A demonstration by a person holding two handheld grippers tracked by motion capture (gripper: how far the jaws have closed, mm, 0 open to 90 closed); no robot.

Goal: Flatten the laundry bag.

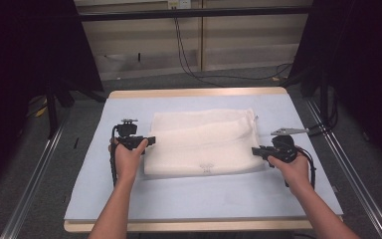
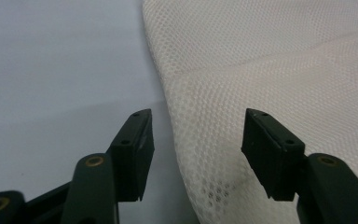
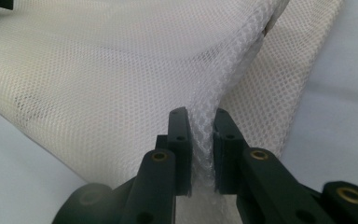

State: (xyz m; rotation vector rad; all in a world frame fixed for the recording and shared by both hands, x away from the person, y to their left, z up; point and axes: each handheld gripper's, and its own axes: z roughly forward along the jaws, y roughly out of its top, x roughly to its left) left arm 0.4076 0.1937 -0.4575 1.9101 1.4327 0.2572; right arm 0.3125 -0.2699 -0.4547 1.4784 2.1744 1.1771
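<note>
While both forearms reach forward, right claw [image 3: 200,154] clamped on mesh cloth [image 1: 204,142] (left claw [image 2: 196,154] apart).

Mesh cloth [image 2: 270,70] cut off top and right

Left of the left gripper [image 1: 150,141] lies bare blue mat [image 1: 94,164] — open passage down to the table's near edge; only the white mesh cloth [image 1: 201,144] fills the space ahead of it. The right gripper [image 1: 255,151] has clear mat behind and beside it — the cloth bunched between its jaws blocks the way forward.
</note>
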